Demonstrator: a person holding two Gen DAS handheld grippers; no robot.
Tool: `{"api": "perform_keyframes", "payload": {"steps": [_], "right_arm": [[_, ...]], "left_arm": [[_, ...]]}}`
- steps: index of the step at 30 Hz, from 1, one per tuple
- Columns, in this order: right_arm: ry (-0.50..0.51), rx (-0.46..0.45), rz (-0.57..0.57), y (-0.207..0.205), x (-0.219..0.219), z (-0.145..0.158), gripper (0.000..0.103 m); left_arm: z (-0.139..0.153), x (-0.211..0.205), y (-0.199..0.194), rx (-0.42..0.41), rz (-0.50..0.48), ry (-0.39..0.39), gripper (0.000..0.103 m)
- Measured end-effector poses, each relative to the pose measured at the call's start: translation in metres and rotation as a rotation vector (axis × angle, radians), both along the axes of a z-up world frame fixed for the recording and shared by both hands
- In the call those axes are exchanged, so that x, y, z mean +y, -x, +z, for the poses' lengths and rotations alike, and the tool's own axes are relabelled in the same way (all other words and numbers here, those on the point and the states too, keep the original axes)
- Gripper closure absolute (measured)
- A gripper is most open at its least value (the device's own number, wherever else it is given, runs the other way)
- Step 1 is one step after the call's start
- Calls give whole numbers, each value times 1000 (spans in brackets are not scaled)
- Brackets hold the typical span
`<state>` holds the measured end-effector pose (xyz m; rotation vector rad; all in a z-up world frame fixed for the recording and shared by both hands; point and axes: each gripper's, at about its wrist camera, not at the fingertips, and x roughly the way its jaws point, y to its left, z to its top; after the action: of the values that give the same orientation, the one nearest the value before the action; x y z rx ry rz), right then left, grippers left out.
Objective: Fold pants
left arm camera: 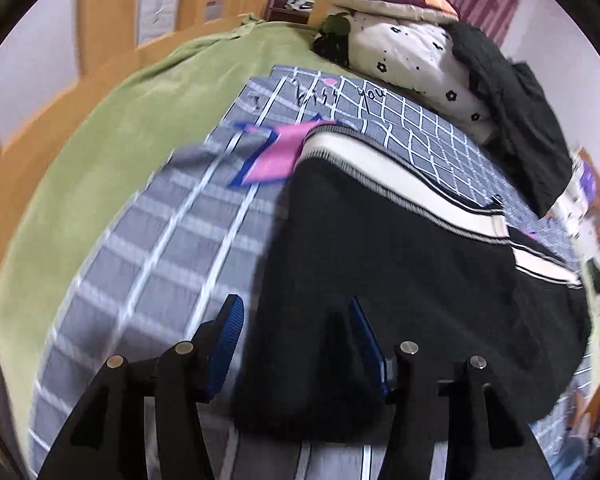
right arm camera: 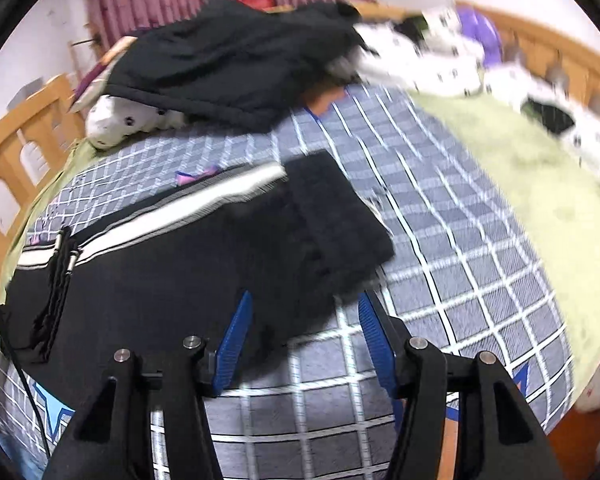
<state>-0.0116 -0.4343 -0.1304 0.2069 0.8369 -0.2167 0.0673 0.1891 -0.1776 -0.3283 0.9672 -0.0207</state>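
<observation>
1. Pants (left arm camera: 400, 264), black with a cream and striped band along one side, lie spread on the grey checked blanket (left arm camera: 172, 248) that covers the bed. In the left wrist view the left tongs (left arm camera: 296, 312) stand apart, their blue pads on either side of the near black edge of the cloth without clamping it. Whether a pad touches the cloth I cannot tell. A pink patch (left arm camera: 276, 152) on the blanket shows just beyond the band. A green sheet (left arm camera: 112, 132) lies to the left, and a flowered pillow (left arm camera: 412, 48) with a black garment (left arm camera: 512, 112) draped over it sits at the far end.

2. In the right wrist view the pants (right arm camera: 188, 264) lie on the checked blanket (right arm camera: 440, 240), with one black end folded over on top. The right tongs (right arm camera: 304, 304) are also apart, hovering at the near edge of the cloth, nothing clamped. The dark garment (right arm camera: 228, 60) rests on the pillow (right arm camera: 124, 120) beyond. The wooden bed frame (right arm camera: 24, 128) rims the scene, which is blurred.
</observation>
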Motion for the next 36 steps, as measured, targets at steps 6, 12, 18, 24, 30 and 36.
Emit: {"api": "perform_keyframes", "payload": {"steps": [6, 12, 18, 24, 30, 36], "right_arm": [[-10, -118, 110, -10, 49, 14, 43], [-71, -73, 169, -42, 76, -7, 43], [-116, 60, 203, -66, 87, -69, 53], [-49, 37, 220, -60, 96, -78, 53], [-114, 9, 195, -60, 90, -78, 53], [-147, -31, 202, -61, 86, -78, 53]], "left_arm": [[-30, 17, 22, -31, 65, 185, 50], [-36, 14, 25, -84, 111, 203, 50], [-36, 9, 30, -104, 139, 201, 51], [-38, 7, 27, -77, 124, 183, 51], [-27, -8, 29, -96, 133, 62, 69], [19, -49, 33, -204, 99, -161, 81]]}}
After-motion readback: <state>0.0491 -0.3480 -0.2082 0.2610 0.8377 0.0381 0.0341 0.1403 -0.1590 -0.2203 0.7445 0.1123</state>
